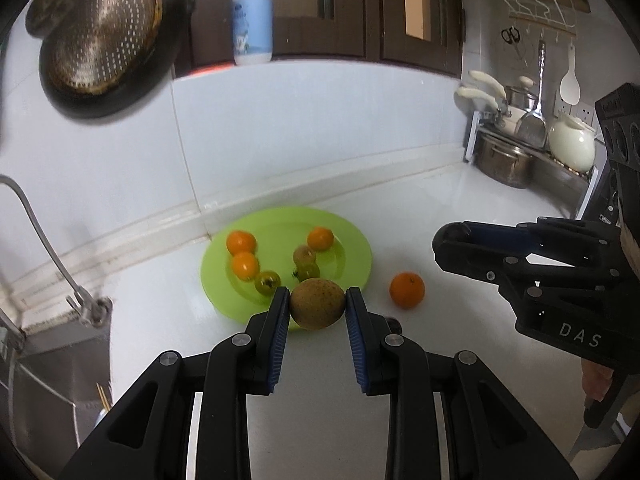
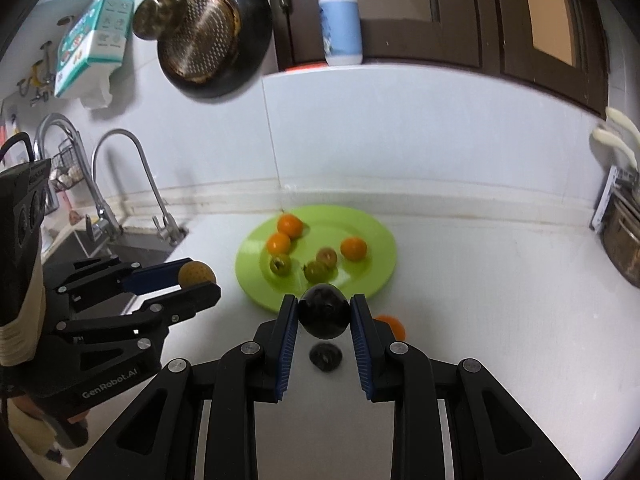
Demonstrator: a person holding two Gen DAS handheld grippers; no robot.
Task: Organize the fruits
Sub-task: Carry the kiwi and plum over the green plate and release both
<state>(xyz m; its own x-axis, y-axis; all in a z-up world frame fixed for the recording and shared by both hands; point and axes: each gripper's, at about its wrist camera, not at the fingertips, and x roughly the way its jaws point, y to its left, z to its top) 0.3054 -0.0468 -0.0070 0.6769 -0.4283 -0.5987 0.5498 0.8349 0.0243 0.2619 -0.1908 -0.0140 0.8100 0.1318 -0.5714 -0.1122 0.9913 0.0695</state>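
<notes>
Meanwhile, left gripper (image 1: 317,307) clamps a brown fruit (image 1: 317,303), right gripper (image 2: 325,317) a black fruit (image 2: 324,311), before the green plate (image 2: 376,280).

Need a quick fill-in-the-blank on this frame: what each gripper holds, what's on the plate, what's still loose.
1. The left gripper is shut on a speckled ____ fruit.
2. The right gripper is shut on a round ____ fruit.
3. The green plate holds ____ orange fruits.
4. One orange lies on the ____, off the plate.

Missing words: brown; black; three; counter
</notes>
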